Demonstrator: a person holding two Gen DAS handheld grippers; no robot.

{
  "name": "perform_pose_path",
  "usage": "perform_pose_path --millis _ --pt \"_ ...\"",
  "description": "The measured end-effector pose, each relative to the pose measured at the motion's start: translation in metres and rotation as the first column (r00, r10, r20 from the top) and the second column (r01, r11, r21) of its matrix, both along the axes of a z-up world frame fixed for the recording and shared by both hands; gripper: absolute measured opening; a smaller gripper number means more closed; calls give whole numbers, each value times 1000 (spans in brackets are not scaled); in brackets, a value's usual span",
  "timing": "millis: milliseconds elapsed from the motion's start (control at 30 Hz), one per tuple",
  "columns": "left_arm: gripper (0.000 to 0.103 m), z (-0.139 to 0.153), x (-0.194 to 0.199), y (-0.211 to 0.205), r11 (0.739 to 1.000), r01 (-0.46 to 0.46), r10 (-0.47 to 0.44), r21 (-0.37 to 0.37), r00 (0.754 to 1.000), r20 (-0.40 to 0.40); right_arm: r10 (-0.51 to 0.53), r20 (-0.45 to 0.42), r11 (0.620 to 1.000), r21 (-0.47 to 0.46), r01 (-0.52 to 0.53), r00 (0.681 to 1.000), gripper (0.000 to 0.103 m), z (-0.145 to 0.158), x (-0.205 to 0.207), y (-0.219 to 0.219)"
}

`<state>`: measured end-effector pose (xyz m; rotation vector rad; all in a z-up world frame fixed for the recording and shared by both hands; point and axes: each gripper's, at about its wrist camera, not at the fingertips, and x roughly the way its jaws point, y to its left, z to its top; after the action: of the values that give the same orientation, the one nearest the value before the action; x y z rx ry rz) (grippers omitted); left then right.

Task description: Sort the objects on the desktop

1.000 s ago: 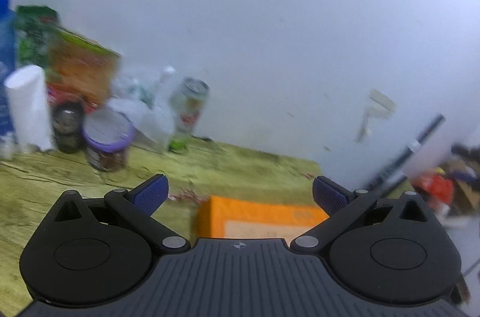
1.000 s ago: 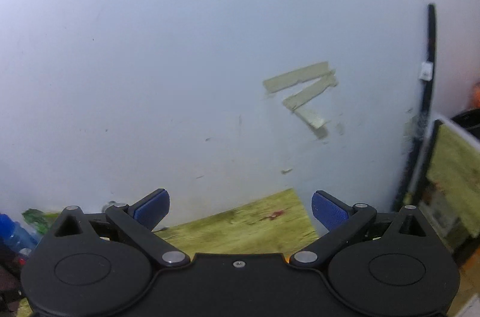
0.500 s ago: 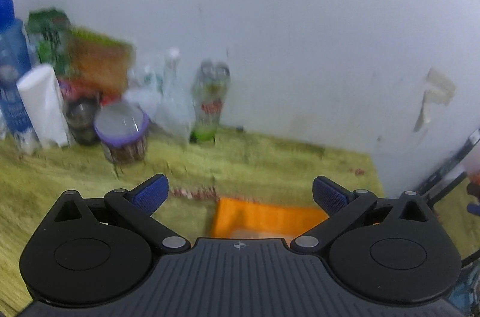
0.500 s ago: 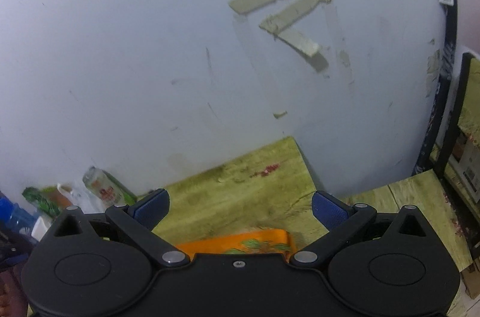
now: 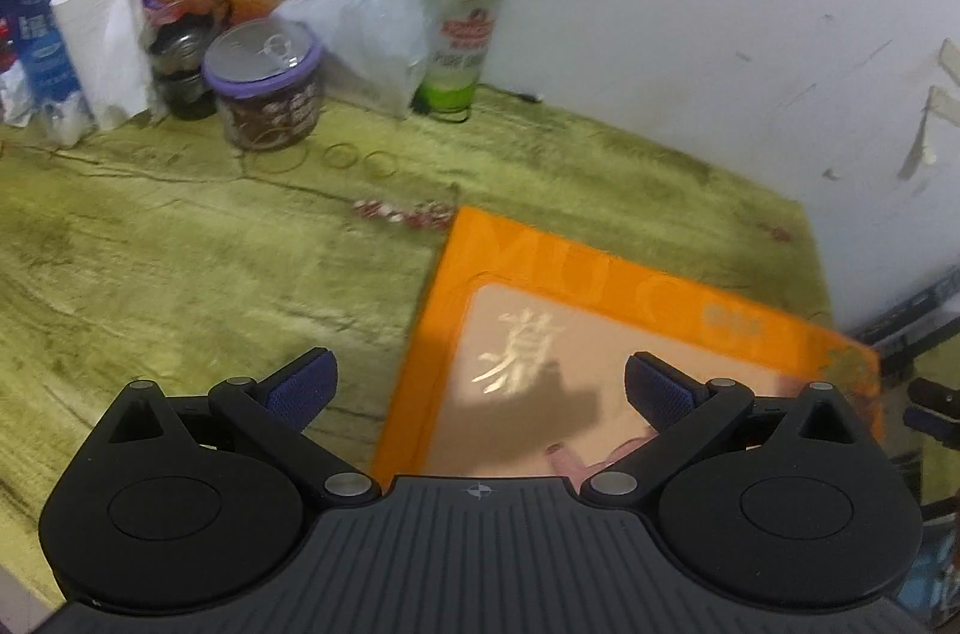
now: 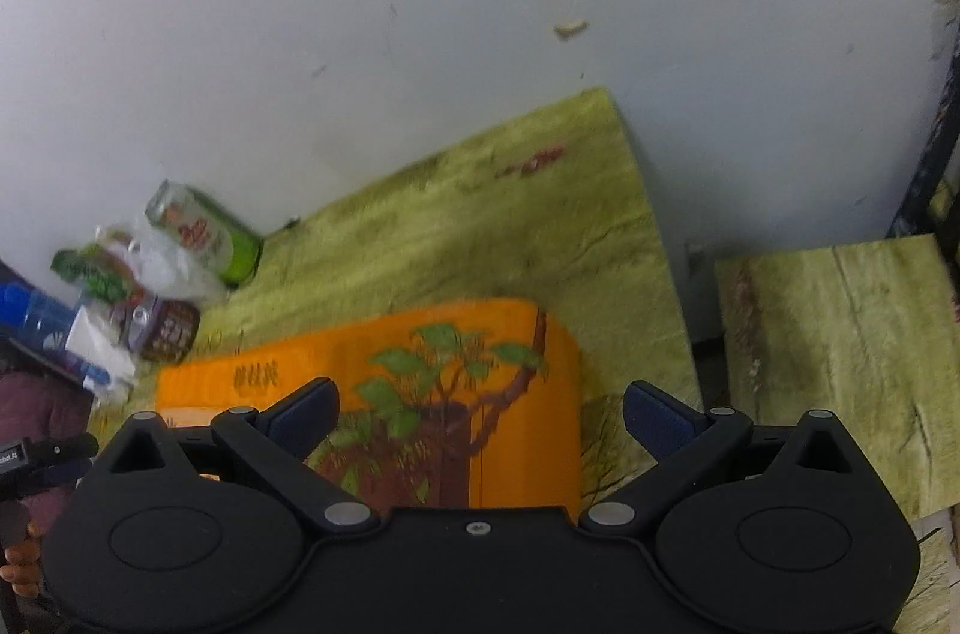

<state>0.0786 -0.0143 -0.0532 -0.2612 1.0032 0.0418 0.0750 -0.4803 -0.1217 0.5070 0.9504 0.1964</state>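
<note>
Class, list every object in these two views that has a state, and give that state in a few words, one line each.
Left gripper: jaws open, holding nothing.
Right gripper: jaws open, holding nothing.
Orange box: lying flat on the table.
Green can: upright, top opened.
Purple-rimmed can: upright, pull-tab lid still sealed.
Plastic bag: crumpled, leaning by the wall.
Rubber bands: loose on the table.
</note>
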Motion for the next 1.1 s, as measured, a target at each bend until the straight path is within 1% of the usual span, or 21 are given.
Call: perform_pose_path --millis 167,300,633,900,1100 --pt "103 -13 2 10 999 -33 34 26 999 -29 6 -37 1000 19 -5 999 102 -12 -1 6" --pt "103 -20 7 10 999 -44 45 14 998 -36 0 -56 1000 13 0 998 101 -11 -7 7" --pt "103 -27 21 4 1000 20 -20 -1 1000 -3 -16 -99 1000 15 17 995 100 -10 -22 10" --pt "102 -33 29 8 997 61 -62 -47 998 -9 -49 -144 999 -26 46 988 99 -5 -24 17" --pt "102 -47 33 12 989 96 -100 -112 994 -33 -55 -191 997 -57 45 980 97 -4 -25 28"
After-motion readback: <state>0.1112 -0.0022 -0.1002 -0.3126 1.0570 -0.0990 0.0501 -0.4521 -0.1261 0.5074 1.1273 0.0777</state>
